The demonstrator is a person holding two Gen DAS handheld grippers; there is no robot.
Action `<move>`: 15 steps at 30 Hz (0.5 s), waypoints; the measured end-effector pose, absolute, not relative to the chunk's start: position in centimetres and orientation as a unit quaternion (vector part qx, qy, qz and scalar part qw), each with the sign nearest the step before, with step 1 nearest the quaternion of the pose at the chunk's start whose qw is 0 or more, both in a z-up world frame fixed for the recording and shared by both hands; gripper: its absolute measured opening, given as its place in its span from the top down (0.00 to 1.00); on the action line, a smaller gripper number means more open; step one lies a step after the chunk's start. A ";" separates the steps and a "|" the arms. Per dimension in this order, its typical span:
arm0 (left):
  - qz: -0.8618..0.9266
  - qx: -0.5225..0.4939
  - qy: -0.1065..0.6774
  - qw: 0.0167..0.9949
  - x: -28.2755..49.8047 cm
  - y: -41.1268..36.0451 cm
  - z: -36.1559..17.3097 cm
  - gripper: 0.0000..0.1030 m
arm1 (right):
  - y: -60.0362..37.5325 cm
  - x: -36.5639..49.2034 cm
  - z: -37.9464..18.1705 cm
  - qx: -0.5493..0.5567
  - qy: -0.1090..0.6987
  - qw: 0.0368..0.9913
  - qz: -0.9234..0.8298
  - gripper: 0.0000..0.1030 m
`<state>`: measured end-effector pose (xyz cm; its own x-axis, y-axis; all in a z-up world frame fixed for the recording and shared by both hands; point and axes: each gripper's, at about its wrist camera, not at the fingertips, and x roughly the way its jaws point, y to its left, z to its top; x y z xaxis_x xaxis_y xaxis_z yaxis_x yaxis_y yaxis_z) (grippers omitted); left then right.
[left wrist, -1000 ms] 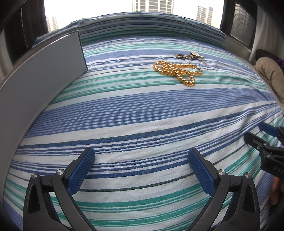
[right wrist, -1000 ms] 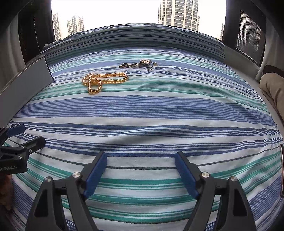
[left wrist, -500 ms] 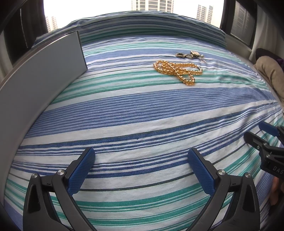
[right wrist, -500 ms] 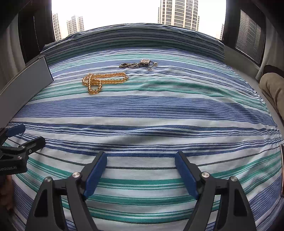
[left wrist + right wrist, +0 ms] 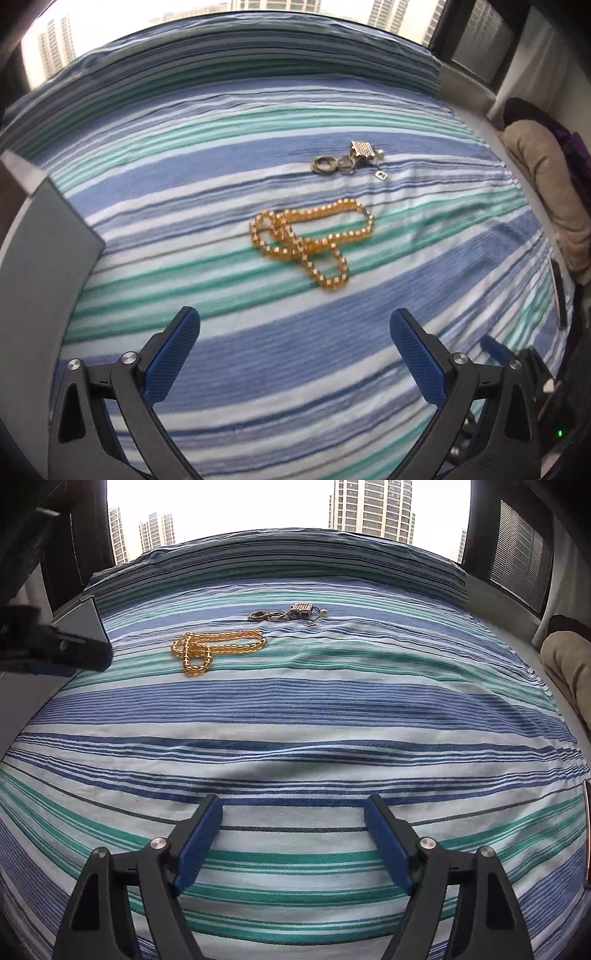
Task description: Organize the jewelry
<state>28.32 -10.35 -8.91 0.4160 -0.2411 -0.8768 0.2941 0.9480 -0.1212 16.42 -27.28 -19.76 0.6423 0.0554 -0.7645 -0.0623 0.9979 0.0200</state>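
A: Where are the beads (image 5: pixel 312 243)?
B: Loose on the bed (image 5: pixel 258 376), just short of the rings (image 5: pixel 334 164), untouched.
A: What changed?
B: The left gripper (image 5: pixel 291 354) has closed in on the beads, jaws wide, empty. The right gripper (image 5: pixel 293 843) stayed back, also agape. Pickup looks imminent.

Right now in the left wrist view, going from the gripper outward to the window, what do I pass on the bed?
Left gripper with open jaws → amber bead necklace → small pile of silver rings and a square charm → striped pillow edge → window with tower blocks.
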 end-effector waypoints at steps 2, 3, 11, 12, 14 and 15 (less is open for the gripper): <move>-0.154 0.037 0.515 0.842 30.4 -11.5 -10.0 0.01 | -27.3 16.4 -19.8 -0.004 0.422 0.906 0.032 0.21; -0.152 0.040 0.516 0.842 31.4 -12.0 -10.6 0.01 | -27.3 16.4 -19.8 -0.004 0.422 0.906 0.032 0.21; -0.138 0.050 0.489 0.860 32.1 -12.9 -13.1 0.69 | -27.2 16.4 -19.8 -0.004 0.422 0.906 0.032 0.21; -0.144 0.054 0.486 0.861 31.7 -12.9 -13.0 0.82 | -27.2 16.4 -19.8 -0.004 0.422 0.906 0.032 0.21; -0.150 0.056 0.479 0.863 30.8 -12.4 -12.5 0.91 | -27.2 16.4 -19.8 -0.004 0.422 0.906 0.032 0.20; -0.153 0.054 0.476 0.864 30.2 -12.0 -12.1 0.95 | -27.2 16.4 -19.8 -0.004 0.422 0.906 0.032 0.20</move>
